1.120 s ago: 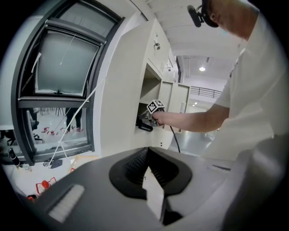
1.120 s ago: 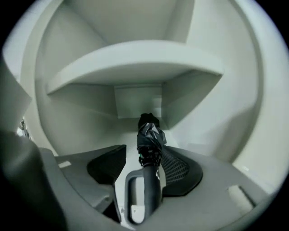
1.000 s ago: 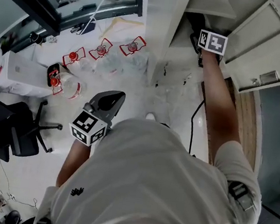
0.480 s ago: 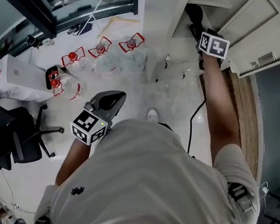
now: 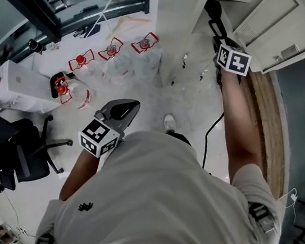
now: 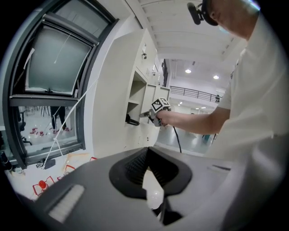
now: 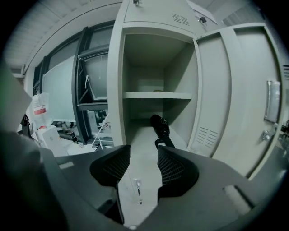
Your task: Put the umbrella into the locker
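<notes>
The black folded umbrella (image 7: 160,127) lies on the floor of the lower compartment of the open locker (image 7: 115,90), its looped end toward me. In the head view the umbrella (image 5: 213,12) shows as a dark shape inside the locker mouth. My right gripper (image 7: 142,167) hangs just outside the locker, short of the umbrella, open; its jaws have just been closing with nothing between them. In the head view the right gripper (image 5: 220,42) sits mostly under its marker cube. My left gripper (image 5: 125,106) is held low by my body, shut and empty, also shown as the left gripper (image 6: 146,152).
The locker door (image 7: 235,90) stands swung open to the right. Several red-labelled water bottles (image 5: 112,51) and a white box (image 5: 22,83) stand on the floor by the window (image 6: 49,72). An office chair (image 5: 12,149) is at the left, and a black cable (image 5: 210,134) runs along the floor.
My right gripper has drawn back out of the locker, away from the umbrella, which stays inside. The left gripper has hardly shifted in the picture.
</notes>
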`<state>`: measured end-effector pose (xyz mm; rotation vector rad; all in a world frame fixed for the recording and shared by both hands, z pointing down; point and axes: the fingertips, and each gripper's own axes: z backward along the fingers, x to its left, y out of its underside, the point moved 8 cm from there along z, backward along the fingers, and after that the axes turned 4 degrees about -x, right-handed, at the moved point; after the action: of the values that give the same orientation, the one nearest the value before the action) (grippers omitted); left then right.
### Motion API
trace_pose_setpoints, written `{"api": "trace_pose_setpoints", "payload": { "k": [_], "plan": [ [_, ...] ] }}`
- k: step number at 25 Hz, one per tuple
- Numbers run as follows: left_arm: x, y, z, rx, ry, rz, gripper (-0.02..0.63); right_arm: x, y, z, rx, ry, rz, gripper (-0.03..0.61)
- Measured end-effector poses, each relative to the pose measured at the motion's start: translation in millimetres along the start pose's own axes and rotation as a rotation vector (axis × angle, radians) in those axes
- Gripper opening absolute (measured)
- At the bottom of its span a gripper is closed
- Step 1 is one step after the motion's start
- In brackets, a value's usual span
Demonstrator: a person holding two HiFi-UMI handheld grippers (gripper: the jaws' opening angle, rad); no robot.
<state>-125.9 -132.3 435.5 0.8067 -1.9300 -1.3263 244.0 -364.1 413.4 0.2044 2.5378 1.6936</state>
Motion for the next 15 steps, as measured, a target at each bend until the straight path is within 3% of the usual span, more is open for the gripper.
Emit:
{"api": "trace_pose_setpoints", "payload": {
  "k": [15],
  "plan": [
    [-23.2, 23.5, 41.1, -0.006, 0.056, -0.011, 0.055, 56.1, 35.7, 93.5, -0.048, -0.03, -0.015, 0.114]
  ]
}}
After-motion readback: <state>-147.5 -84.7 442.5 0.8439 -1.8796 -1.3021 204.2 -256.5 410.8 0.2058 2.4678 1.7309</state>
